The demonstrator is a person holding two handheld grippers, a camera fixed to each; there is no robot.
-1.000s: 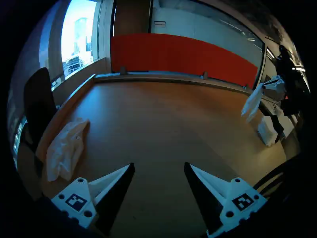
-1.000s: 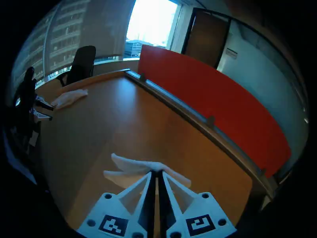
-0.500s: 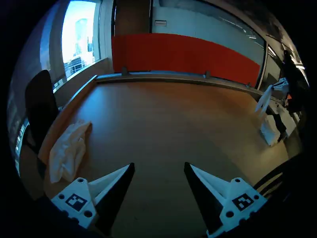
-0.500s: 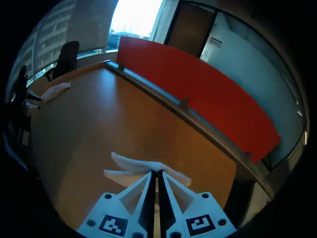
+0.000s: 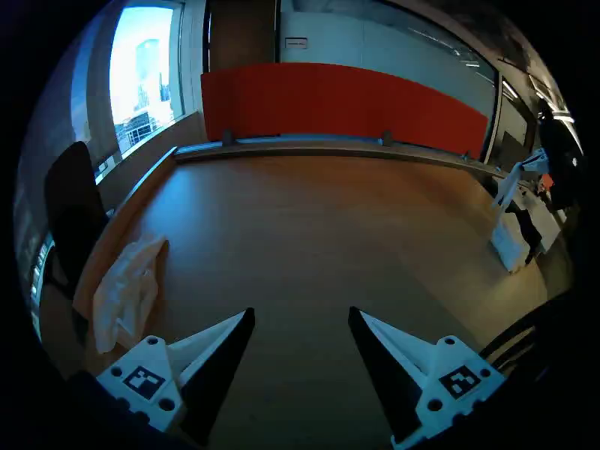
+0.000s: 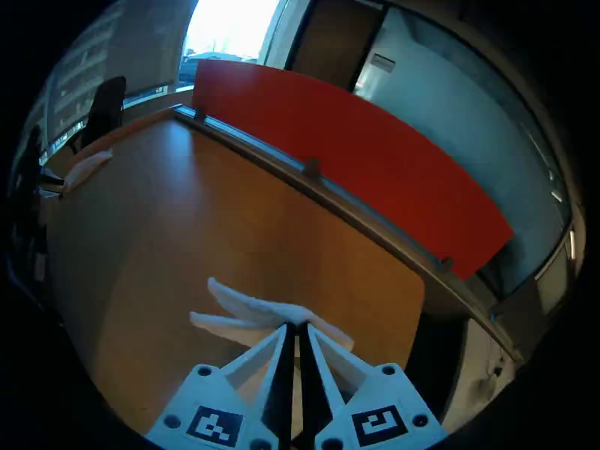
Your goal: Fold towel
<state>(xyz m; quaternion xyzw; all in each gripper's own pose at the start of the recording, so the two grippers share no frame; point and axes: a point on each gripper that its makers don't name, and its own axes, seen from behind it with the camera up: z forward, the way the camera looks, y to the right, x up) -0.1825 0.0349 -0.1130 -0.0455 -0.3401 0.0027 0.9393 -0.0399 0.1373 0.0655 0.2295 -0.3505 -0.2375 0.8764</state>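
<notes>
A red partition (image 5: 337, 97) backs the wooden desk (image 5: 315, 225), chair (image 5: 71, 202) alongside.

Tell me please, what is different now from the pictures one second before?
The right claw, shut on a thin white cloth towel, swung with it toward the right end of the brown wooden desk. Nothing was taken or released. The left claw stayed open over the desk; the crumpled white towel stayed beside the black office chair.
</notes>
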